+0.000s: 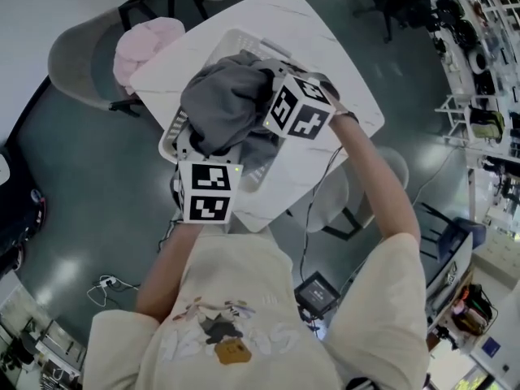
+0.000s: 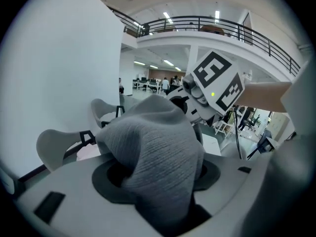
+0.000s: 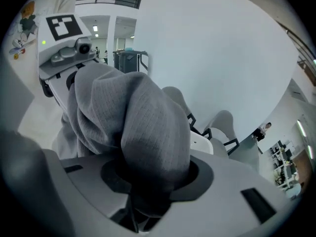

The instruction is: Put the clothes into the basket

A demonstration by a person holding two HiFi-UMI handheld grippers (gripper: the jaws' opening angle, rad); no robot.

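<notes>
A grey knitted garment [image 1: 223, 104] hangs bunched over the white slatted basket [image 1: 174, 132] on the white table [image 1: 341, 71]. My left gripper [image 1: 197, 151] grips its near edge below the marker cube; the fingertips are buried in cloth. My right gripper [image 1: 266, 104] holds the far right side. In the left gripper view the grey garment [image 2: 153, 147] fills the left gripper [image 2: 158, 184], whose jaws are shut on it. In the right gripper view the same cloth [image 3: 138, 127] is pinched in the right gripper [image 3: 148, 184].
A pink garment [image 1: 146, 43] lies on a grey chair [image 1: 77, 59] left of the table. Another chair [image 1: 337, 201] stands at the table's near right side. A cable and small box [image 1: 317, 292] lie on the dark floor beside me.
</notes>
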